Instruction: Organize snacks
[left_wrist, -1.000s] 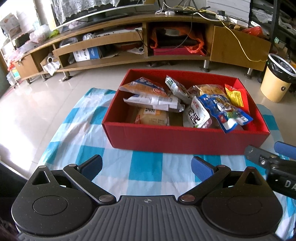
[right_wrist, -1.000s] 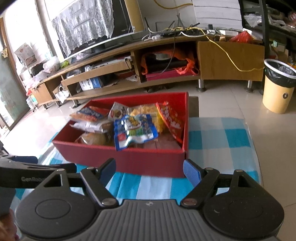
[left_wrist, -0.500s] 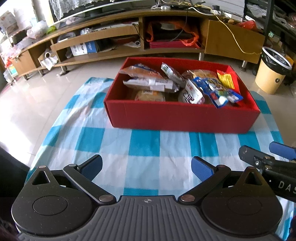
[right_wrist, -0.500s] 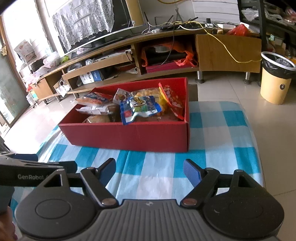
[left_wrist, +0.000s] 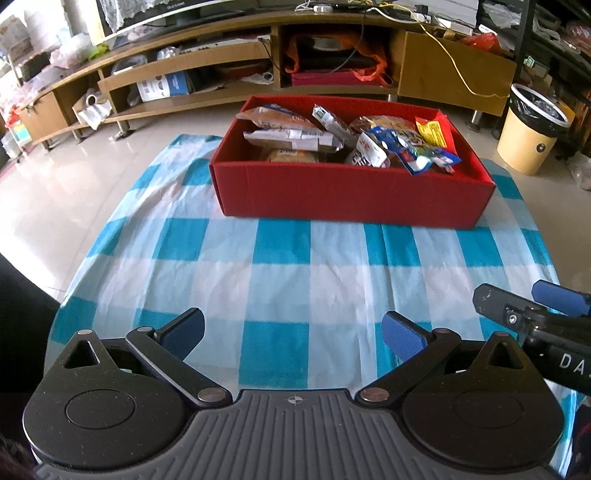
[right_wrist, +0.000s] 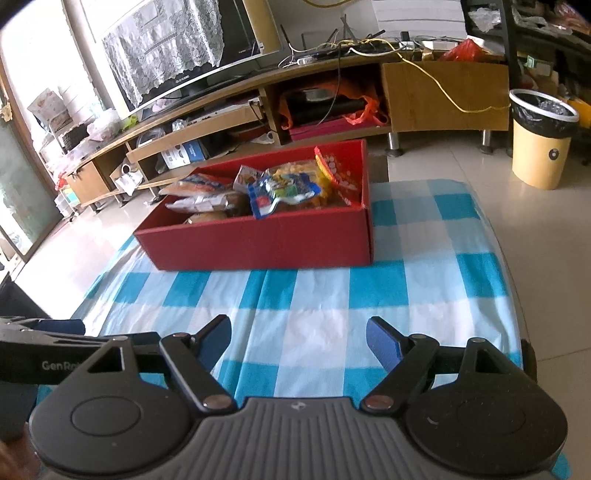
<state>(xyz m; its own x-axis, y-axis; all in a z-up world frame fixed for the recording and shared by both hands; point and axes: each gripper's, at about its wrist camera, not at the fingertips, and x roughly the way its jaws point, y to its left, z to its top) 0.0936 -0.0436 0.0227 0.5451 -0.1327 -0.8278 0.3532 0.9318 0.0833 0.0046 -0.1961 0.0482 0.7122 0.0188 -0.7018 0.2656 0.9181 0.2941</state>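
In the left wrist view, the red box (left_wrist: 351, 195) of snack packets (left_wrist: 369, 144) sits higher and smaller than a second ago, with far more of the blue-and-white checked cloth (left_wrist: 280, 280) showing in front of it; the left gripper (left_wrist: 293, 330) has drawn back from the box. Its jaws stand wide with nothing between them, over bare cloth, and the box lies well ahead of them, a little to the right of their line. The right gripper (left_wrist: 532, 302) reaches in at the right edge, as it did before. In the right wrist view, the box (right_wrist: 266, 236) has likewise receded, from just beyond the fingertips to well apart, at the far end of the cloth-covered surface (right_wrist: 402, 280). The right gripper (right_wrist: 297, 334) holds nothing, its jaws spread wide over the cloth, and the box lies ahead and slightly left of them. The left gripper (right_wrist: 55, 332) shows at the left edge, and the packets (right_wrist: 280, 188) are heaped inside the box.
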